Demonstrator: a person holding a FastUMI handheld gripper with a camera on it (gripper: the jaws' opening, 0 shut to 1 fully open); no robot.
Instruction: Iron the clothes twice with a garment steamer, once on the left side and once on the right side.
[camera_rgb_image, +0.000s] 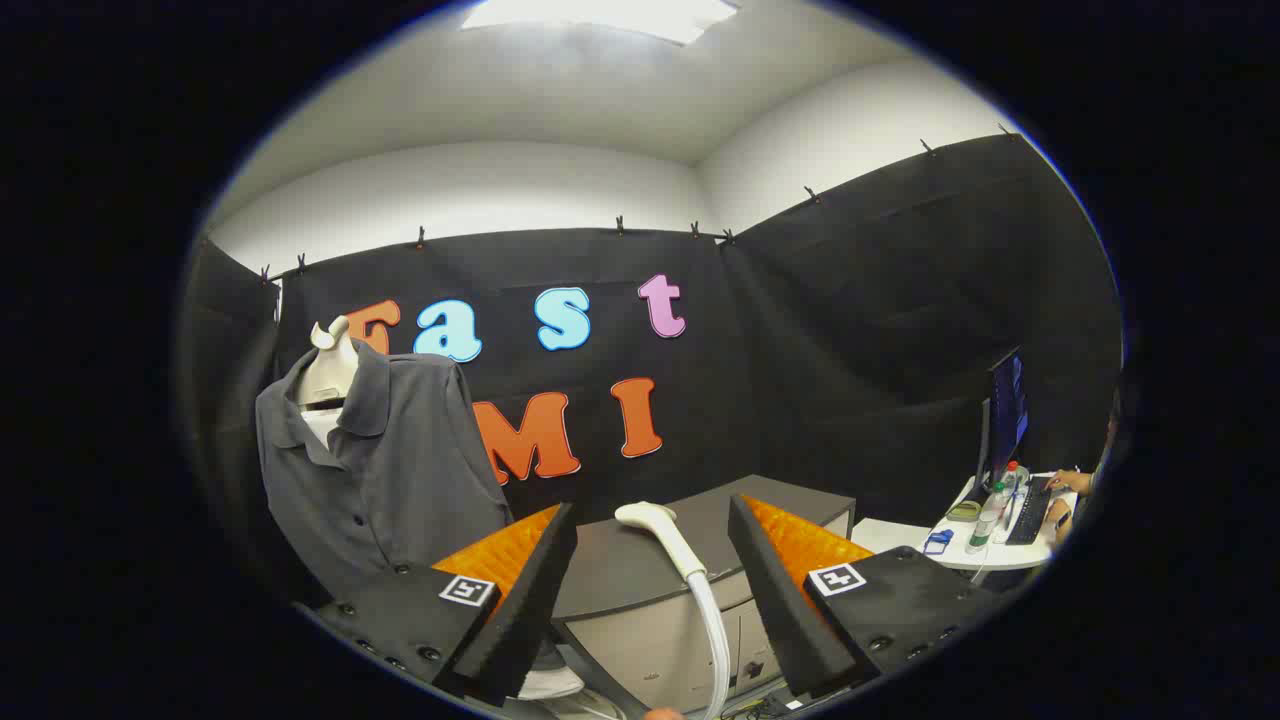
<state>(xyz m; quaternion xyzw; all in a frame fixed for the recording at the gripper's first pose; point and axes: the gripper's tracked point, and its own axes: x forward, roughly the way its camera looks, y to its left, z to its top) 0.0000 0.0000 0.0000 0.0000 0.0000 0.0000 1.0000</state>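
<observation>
Far to the left, past the tool's left finger, a dark gray polo shirt (385, 465) hangs on a cream-colored dummy (328, 372) with no head. The shirt looks soft. It has a folded collar and small buttons down the front. It stands upright in front of the black cloth wall.

The tool (652, 590) is wide open and holds nothing. Its two fingers are shaped like wedges and have bumpy pads on the inside. Each finger carries a small square black-and-white marker.

Between the two fingers, and a bit beyond them, lies the garment steamer (662, 530). Its head is smooth, rounded and off-white. A white ribbed hose (712, 625) runs down from it toward the bottom. The steamer rests on the flat gray top of a cabinet (640, 590). It touches neither finger. The shirt is well apart from the steamer, off to its left.

Far to the right there is a white tabletop (900, 535). On it are a monitor (1005, 410), a black keyboard (1028, 512) and a clear bottle (988, 520). A person's hand (1068, 482) rests near the keyboard.
</observation>
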